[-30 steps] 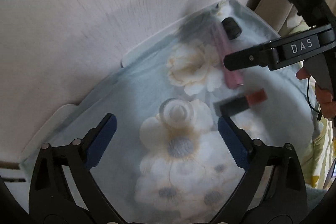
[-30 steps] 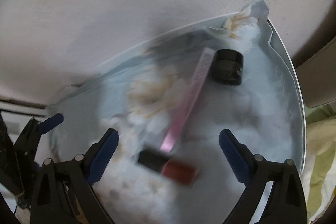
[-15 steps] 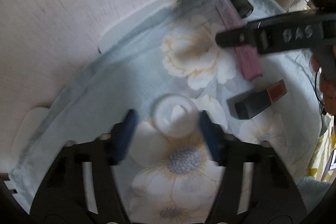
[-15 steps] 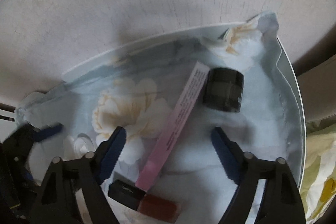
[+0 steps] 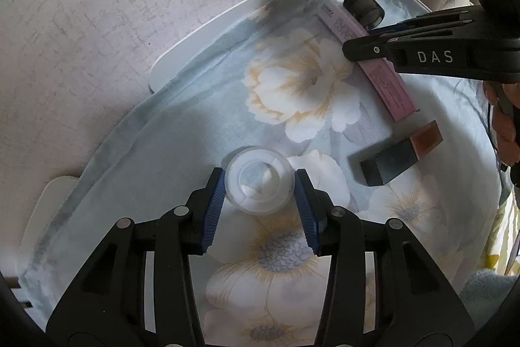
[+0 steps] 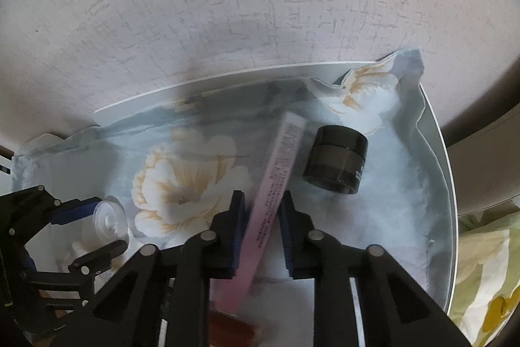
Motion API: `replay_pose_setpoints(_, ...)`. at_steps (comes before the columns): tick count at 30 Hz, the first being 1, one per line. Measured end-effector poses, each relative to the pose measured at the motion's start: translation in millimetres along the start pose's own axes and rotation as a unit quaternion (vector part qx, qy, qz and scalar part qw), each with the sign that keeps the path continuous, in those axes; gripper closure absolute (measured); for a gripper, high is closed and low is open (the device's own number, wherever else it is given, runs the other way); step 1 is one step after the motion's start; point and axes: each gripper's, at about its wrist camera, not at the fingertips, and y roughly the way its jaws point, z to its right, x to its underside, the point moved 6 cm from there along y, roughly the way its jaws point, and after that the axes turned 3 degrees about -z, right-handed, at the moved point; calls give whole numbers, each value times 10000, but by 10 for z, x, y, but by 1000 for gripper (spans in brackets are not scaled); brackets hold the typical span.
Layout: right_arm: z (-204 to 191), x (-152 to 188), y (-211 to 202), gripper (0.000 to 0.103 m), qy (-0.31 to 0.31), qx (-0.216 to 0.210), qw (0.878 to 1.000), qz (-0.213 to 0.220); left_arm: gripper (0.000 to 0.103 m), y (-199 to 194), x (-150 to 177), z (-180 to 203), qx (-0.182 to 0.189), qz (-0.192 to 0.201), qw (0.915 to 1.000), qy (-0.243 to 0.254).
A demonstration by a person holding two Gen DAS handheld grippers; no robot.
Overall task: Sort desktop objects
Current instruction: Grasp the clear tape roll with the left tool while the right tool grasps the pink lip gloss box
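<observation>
A small clear round jar (image 5: 258, 184) stands on the floral cloth (image 5: 292, 80). My left gripper (image 5: 260, 194) points down over it, its jaws closing, and the blue pads meet the jar's two sides. The same jar (image 6: 109, 218) shows in the right wrist view at the far left, between those fingers. A long pink box (image 6: 282, 158) lies slanted on the cloth, and my right gripper (image 6: 261, 210) is shut on its lower half. In the left wrist view this gripper (image 5: 367, 38) crosses the pink box (image 5: 386, 80).
A black jar (image 6: 336, 165) stands just right of the pink box. A dark lipstick case with a reddish end (image 5: 396, 158) lies near its lower end. The cloth covers a white tray (image 6: 445, 184) beside a textured wall. A person's hand (image 5: 507, 126) is at the right edge.
My left gripper came down and narrowed from wide open until it framed the clear jar. My right gripper shifted over the pink box and shut on it.
</observation>
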Motion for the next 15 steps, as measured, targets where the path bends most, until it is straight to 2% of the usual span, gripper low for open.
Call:
replay_pose_setpoints(4,-13,92,-60,87,51,-333,9994,-44,63,-65,39,-4,-91,-13,9999,74)
replay_pose_setpoints(9,16,175,-203,88,113,-538,9985,25,63,-253,64,-56,-83,127,9999,-30)
replay_pose_setpoints(13,58,236,-327,89,63,-504,9987,60,63,-382,108,-99,-126,217,9996,-108)
replay_pose_setpoints(15,-54,156,-265,89,30,-456,9989,40,63,-412,156,-136,-131,242,9995,-139)
